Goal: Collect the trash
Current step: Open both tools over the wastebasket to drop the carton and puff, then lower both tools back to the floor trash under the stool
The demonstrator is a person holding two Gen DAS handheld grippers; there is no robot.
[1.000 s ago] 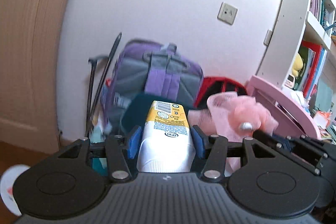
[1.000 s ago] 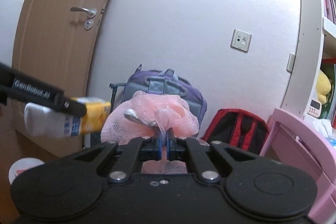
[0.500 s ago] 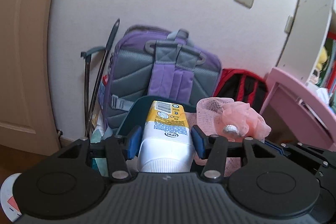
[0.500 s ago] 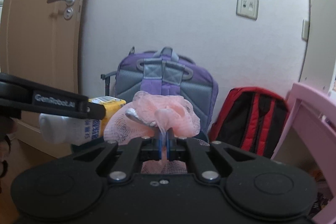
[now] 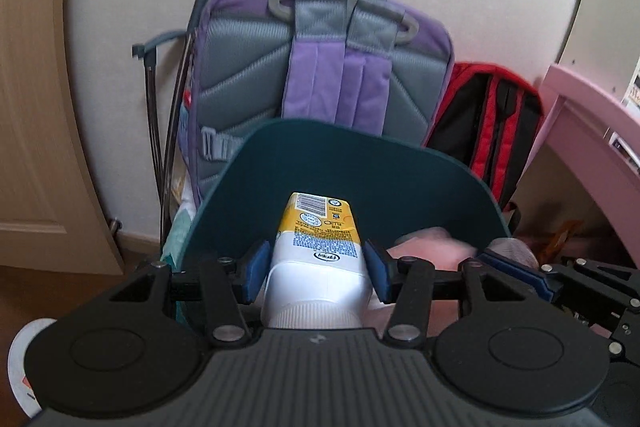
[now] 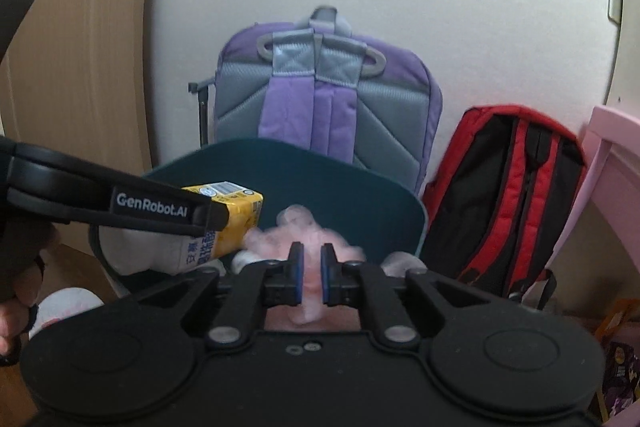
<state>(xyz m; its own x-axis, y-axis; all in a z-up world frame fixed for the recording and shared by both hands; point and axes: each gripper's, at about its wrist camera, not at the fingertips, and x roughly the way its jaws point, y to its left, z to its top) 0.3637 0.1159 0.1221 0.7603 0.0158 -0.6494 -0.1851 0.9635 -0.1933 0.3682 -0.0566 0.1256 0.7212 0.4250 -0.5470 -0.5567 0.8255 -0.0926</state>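
Left claw [image 5: 316, 267] clamped on yellow-and-white carton [image 5: 318, 255], held over the dark teal bin [image 5: 360, 163]. Right claw [image 6: 311, 275] parted narrowly, blurred pink mesh wad [image 6: 304, 231] between and below its pads, at bin mouth; contact unclear. Purple backpack [image 6: 320, 99] behind.

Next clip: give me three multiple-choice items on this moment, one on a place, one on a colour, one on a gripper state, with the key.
1. Where is the yellow-and-white carton?
A. On the floor
B. Between the left gripper fingers, over the teal bin
C. On the pink furniture

2. What colour is the backpack right of the purple backpack?
A. Red and black
B. Green
C. Blue

3. How is the right gripper?
A. Clamped shut
B. Out of view
C. Parted, pink mesh loose

Key: B, the blue pads flank it; A, red panels; C, a gap shows between the fingers.
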